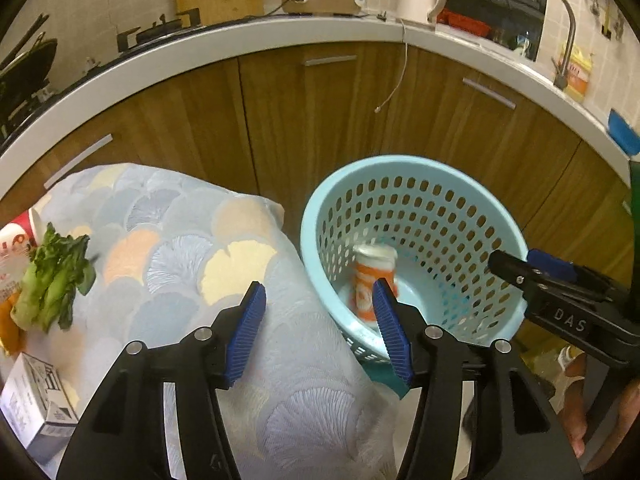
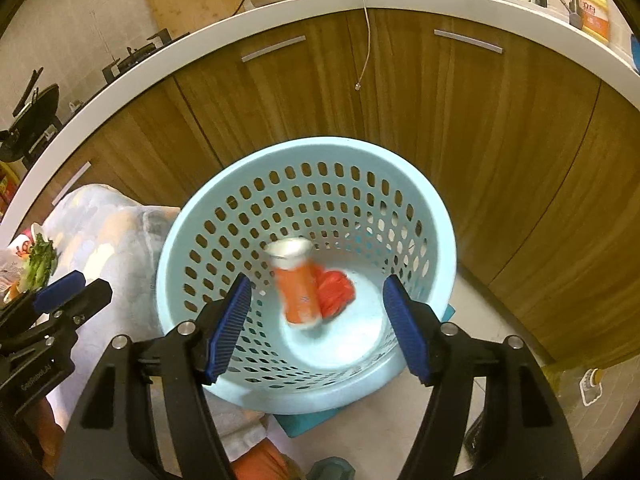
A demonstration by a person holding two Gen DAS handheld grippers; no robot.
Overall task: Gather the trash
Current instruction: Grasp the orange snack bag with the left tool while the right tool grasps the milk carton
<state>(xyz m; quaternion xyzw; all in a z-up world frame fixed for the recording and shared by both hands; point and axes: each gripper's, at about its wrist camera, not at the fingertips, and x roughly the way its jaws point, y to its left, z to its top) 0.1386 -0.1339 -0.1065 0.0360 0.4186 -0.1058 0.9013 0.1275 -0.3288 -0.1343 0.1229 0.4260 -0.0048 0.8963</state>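
Orange cup (image 2: pixel 298 280) motion-blurred inside the basket (image 2: pixel 192 240), its print unreadable, red wrapper (image 2: pixel 336 290) partly hidden behind it, white carton (image 1: pixel 34 404) and red-and-white packet (image 1: pixel 14 248) cut off at the left-wrist frame's edge, greens (image 1: pixel 52 276) covering the packet's side

Left gripper (image 1: pixel 320 328) gapes wide over the patterned cloth (image 1: pixel 192 264). At two o'clock, an orange cup (image 1: pixel 370 280) lies in the blue basket (image 1: pixel 424 184). Right gripper (image 1: pixel 516 272) shows at three; greens (image 1: pixel 52 276) at nine.
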